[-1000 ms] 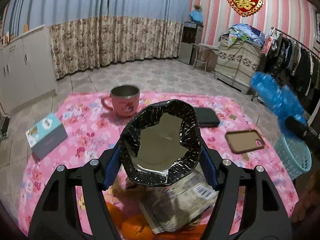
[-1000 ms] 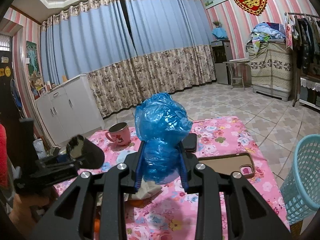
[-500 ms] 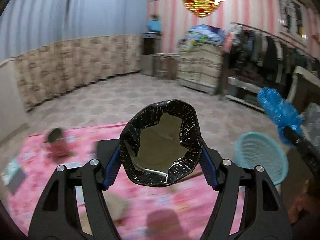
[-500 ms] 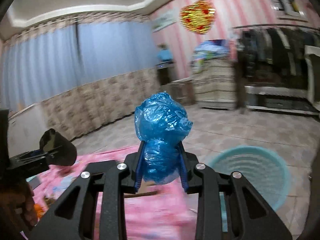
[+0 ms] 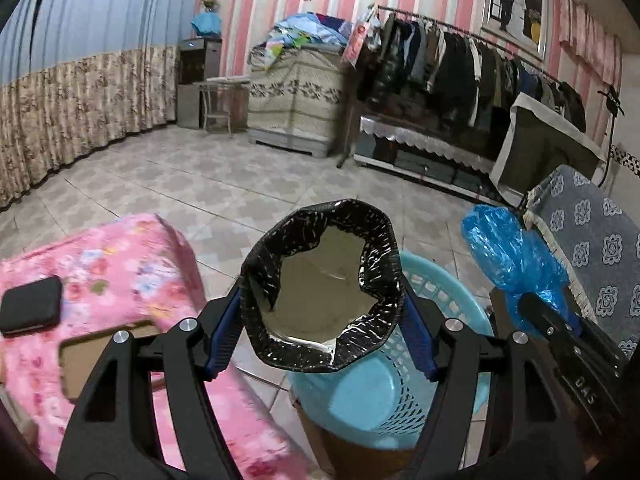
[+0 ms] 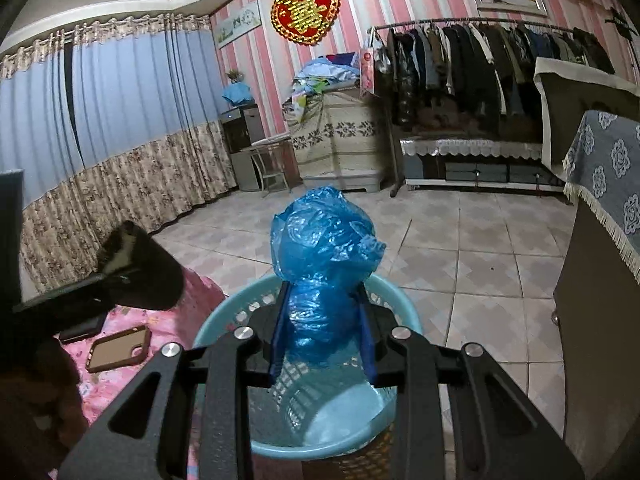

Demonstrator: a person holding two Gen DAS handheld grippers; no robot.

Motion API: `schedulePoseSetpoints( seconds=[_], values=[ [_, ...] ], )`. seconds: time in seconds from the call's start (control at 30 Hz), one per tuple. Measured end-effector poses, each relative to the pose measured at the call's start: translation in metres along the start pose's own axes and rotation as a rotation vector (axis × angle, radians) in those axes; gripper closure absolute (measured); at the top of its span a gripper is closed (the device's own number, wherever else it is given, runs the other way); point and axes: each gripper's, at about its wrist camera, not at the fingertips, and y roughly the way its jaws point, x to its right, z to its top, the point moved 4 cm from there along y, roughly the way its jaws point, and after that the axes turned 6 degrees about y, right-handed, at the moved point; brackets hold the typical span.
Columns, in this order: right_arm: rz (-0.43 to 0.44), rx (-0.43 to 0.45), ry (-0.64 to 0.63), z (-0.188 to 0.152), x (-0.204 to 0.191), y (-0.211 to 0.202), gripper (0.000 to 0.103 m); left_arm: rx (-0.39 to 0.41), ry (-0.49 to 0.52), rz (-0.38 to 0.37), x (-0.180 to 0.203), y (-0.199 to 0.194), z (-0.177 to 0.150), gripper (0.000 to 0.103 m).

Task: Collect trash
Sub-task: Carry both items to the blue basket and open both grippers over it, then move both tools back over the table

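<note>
1. Two pieces of trash are held over one basket (image 6: 224,320), pale blue and perforated, which stands on the floor just beside the table (image 5: 120,248); both are judged to be positioned for dropping.
2. Left hand-held gripper (image 5: 320,320): clamped on a crumpled black foil bag (image 5: 322,296), whose open mouth is turned toward the camera. The bag is held above the basket's near rim, so that a release would likely send it inside.
3. Right hand-held gripper (image 6: 322,332): clenched on a bunched blue plastic bag (image 6: 324,264), gripped at its lower half, directly over the basket's opening.
4. Items left on the table's pink floral cloth, judged not to be trash: a brown phone case (image 6: 118,348) and a black wallet-like case (image 5: 30,310).
5. Risk noted: light plastic may cling to the pads or drift past the rim.
</note>
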Motion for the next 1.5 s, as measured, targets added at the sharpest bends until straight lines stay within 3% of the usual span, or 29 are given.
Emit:
schedulePoseSetpoints(
  seconds=[0.37, 0.5, 0.73, 1.0, 1.33, 1.43, 1.5],
  values=[
    [0.002, -0.022, 0.022, -0.003, 0.005, 0.017, 0.071, -0.034, -0.017, -0.038, 0.005, 0.030, -0.012, 0.035],
    [0.006, -0.026, 0.022, -0.004, 0.002, 0.020, 0.070, -0.035, -0.022, -0.056, 0.008, 0.032, -0.011, 0.032],
    [0.018, -0.045, -0.002, -0.008, -0.004, 0.027, 0.060, -0.026, -0.031, -0.061, 0.009, 0.029, -0.008, 0.030],
    [0.025, -0.028, 0.005, -0.004, -0.003, 0.021, 0.059, -0.020, -0.036, -0.039, -0.001, 0.020, -0.010, 0.030],
    [0.055, -0.007, -0.040, 0.002, -0.032, 0.006, 0.059, 0.008, -0.037, 0.031, -0.039, -0.026, -0.006, 0.030],
    [0.118, 0.002, -0.066, 0.003, -0.066, -0.002, 0.059, 0.032, -0.013, 0.092, -0.067, -0.067, -0.006, 0.030],
    [0.186, -0.010, -0.078, -0.002, -0.101, -0.008, 0.058, 0.036, 0.009, 0.190, -0.097, -0.107, -0.010, 0.029]
  ],
)
